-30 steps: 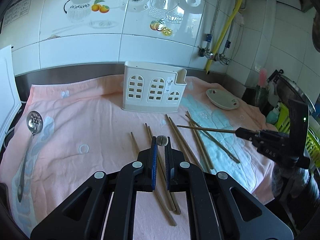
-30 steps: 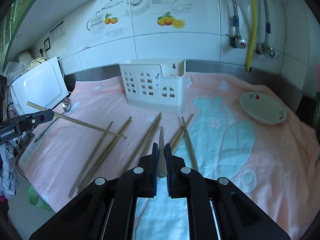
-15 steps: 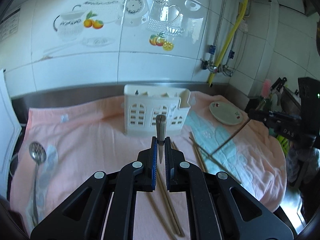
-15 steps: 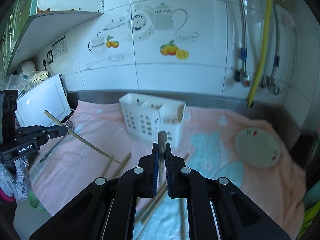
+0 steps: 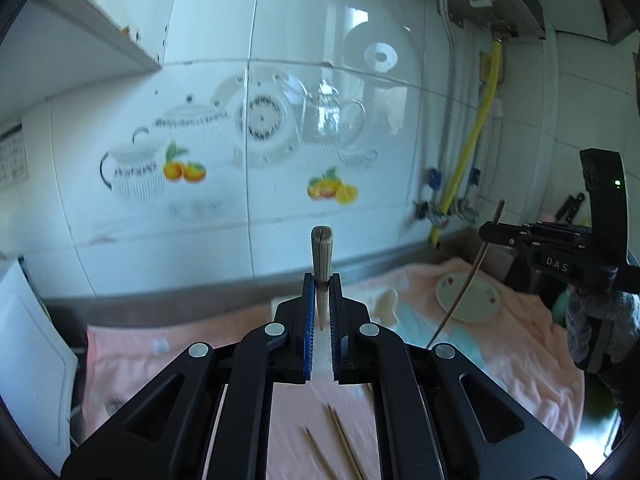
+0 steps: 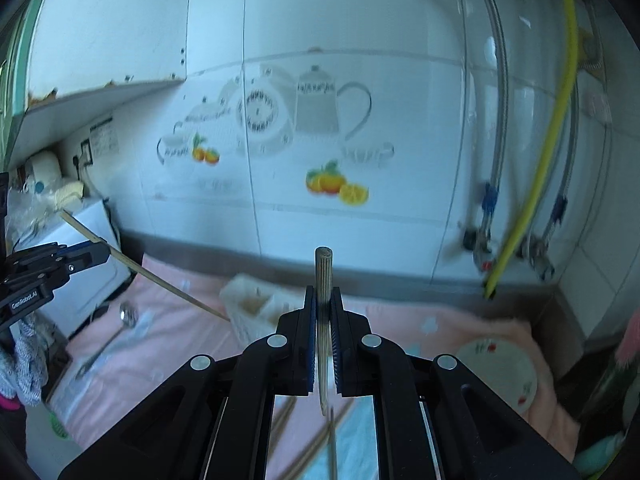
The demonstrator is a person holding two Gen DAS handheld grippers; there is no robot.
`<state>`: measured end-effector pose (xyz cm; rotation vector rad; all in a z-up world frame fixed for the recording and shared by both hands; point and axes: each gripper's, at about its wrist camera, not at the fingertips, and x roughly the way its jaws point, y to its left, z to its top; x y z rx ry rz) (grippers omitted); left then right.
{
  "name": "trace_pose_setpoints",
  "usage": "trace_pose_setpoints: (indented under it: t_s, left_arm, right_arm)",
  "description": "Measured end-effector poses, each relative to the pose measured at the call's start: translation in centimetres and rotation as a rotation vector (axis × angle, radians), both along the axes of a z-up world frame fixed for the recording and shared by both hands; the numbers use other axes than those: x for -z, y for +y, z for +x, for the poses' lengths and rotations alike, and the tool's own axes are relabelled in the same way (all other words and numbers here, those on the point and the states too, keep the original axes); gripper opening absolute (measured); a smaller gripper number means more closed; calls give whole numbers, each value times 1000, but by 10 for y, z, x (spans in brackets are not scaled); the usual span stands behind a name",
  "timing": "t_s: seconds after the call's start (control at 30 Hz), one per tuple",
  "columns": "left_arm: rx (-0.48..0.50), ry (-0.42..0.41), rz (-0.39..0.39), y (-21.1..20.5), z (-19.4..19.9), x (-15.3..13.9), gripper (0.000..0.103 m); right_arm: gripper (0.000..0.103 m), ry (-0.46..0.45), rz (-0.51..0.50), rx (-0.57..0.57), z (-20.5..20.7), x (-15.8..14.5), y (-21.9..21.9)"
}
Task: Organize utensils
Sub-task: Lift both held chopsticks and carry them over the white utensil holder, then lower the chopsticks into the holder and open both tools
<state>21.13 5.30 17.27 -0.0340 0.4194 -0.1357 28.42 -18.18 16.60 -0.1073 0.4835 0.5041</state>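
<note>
In the left wrist view my left gripper (image 5: 322, 280) is shut on a wooden chopstick (image 5: 322, 248) that points up and forward. My right gripper (image 5: 487, 234) hangs at the right, shut on a second chopstick (image 5: 460, 298) that slants down over the towel. In the right wrist view my right gripper (image 6: 322, 292) grips its chopstick (image 6: 323, 268) upright. The left gripper (image 6: 100, 253) shows at the left with its chopstick (image 6: 168, 286) angled toward the white utensil holder (image 6: 256, 312). Both grippers are high above the counter. Loose chopsticks (image 6: 308, 450) lie on the towel below.
A pink and blue towel (image 6: 400, 320) covers the counter. A slotted metal spoon (image 6: 127, 316) lies at its left. A small dish (image 6: 496, 372) sits at the right. The tiled wall, pipes and a yellow hose (image 6: 532, 208) stand behind. A white appliance (image 6: 80, 240) is at the left.
Both grippers have risen well above the towel, each carrying its chopstick. The holder and loose chopsticks have dropped low in both views, and the wall now fills them.
</note>
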Motion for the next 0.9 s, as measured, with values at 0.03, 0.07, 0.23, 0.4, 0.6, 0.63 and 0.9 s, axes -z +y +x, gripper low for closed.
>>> trace_pose_setpoints:
  t_s: [0.03, 0.07, 0.23, 0.4, 0.6, 0.63, 0.9]
  left_arm:
    - [-10, -4, 12, 0, 8, -3, 6]
    - [-17, -6, 17, 0, 14, -3, 6]
    - [-30, 35, 8, 2, 46, 5, 6]
    - [-51, 104, -10, 8, 72, 30, 6]
    - [-55, 162, -26, 11, 84, 54, 6]
    - [-51, 167, -29, 12, 85, 56, 6]
    - [-64, 206, -46, 18, 92, 69, 7]
  right_arm:
    - [7, -9, 7, 0, 7, -4, 5]
    - [7, -13, 13, 1, 12, -6, 7]
    - [7, -60, 14, 26, 38, -12, 22]
    - [7, -43, 18, 40, 62, 4, 34]
    - [7, 22, -6, 37, 78, 39, 43]
    - [7, 34, -12, 37, 79, 45, 44]
    - [7, 74, -30, 41, 84, 61, 45]
